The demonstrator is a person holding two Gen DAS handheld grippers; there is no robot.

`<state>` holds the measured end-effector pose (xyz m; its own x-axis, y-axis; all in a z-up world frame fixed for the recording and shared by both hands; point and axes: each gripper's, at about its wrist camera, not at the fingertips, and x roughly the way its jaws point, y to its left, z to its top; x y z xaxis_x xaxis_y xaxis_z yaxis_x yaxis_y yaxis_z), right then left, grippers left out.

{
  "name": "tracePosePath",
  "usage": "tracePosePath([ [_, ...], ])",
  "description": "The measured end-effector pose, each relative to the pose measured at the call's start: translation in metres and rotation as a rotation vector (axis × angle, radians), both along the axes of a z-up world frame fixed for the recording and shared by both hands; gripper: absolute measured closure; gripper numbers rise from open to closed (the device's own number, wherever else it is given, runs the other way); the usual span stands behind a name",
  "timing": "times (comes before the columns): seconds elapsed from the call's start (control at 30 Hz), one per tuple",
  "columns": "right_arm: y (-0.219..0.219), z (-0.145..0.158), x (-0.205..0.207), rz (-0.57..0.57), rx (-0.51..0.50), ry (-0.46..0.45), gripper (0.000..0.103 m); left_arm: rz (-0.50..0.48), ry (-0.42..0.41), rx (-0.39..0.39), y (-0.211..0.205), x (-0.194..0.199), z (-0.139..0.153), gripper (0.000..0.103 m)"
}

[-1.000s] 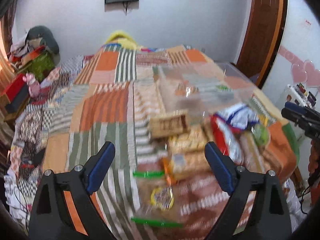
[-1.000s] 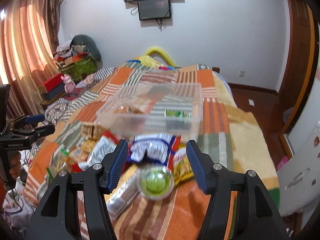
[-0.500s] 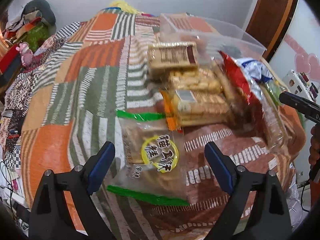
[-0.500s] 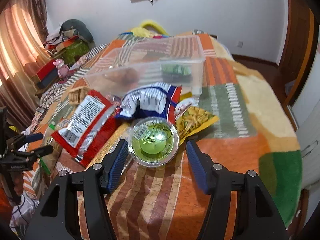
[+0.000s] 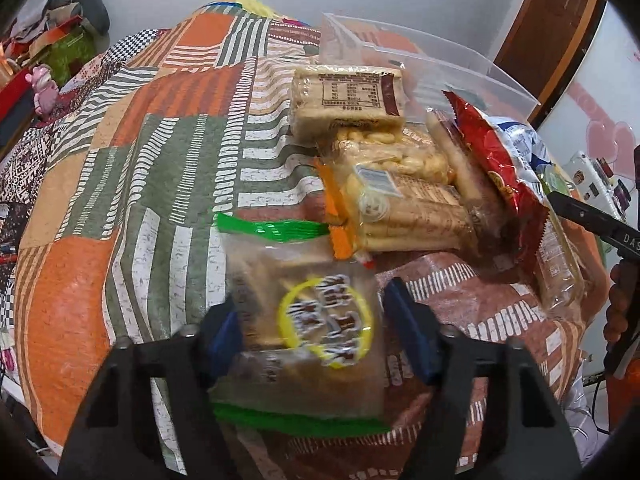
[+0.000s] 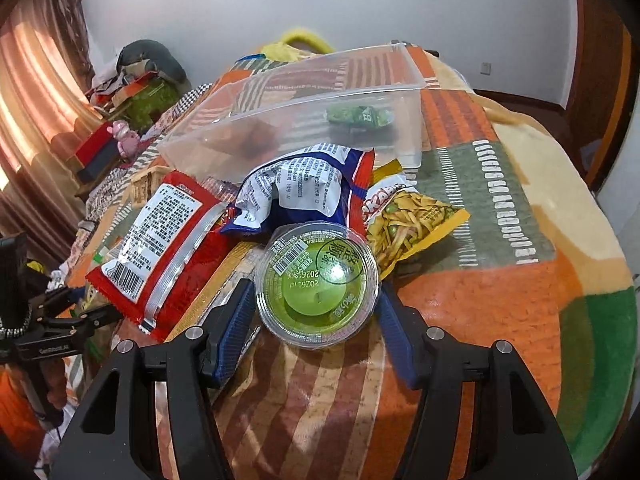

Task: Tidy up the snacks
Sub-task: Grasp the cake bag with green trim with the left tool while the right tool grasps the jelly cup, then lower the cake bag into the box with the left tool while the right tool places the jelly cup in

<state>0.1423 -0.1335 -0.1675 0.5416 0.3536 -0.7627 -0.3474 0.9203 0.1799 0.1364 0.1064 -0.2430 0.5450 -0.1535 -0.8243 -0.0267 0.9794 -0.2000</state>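
Observation:
A pile of snacks lies on a patchwork bedspread in front of a clear plastic bin (image 6: pixel 400 80) that also shows in the left wrist view (image 5: pixel 440 60). My left gripper (image 5: pixel 316 332) is open, its blue pads on either side of a clear cookie bag with green edges and a yellow ring label (image 5: pixel 316 312). My right gripper (image 6: pixel 316 320) is open, its pads on either side of a round clear cup of green jelly (image 6: pixel 316 284). The bin holds a green packet (image 6: pixel 358 115) and a brown snack (image 6: pixel 252 140).
Beyond the cookie bag lie biscuit packs (image 5: pixel 404 216), a wafer pack (image 5: pixel 348 96) and a red bag (image 5: pixel 500 184). In the right wrist view a red bag (image 6: pixel 160 236), a blue-white bag (image 6: pixel 304 188) and a yellow pea-crisp bag (image 6: pixel 412 224) surround the cup. The bed's edge is close on both sides.
Both grippers have moved down and forward onto the pile. The left one now straddles the cookie bag and its jaws have narrowed. The right one now straddles the green cup.

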Motion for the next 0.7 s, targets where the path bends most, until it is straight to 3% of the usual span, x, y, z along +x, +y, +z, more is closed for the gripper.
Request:
tracePosePath([
  [0.13, -0.001, 0.001, -0.001, -0.002, 0.005, -0.007, 0.049, 0.010, 0.009, 0.018, 0.004, -0.001, 0.002, 0.055],
  [0.4, -0.007, 0.009, -0.008, -0.009, 0.019, -0.024, 0.050, 0.055, -0.005, 0.052, 0.017, -0.012, 0.015, 0.056],
  [0.7, -0.016, 0.042, -0.016, 0.001, 0.040, -0.111, 0.050, 0.095, -0.107, 0.064, 0.027, -0.012, 0.065, 0.056],
])
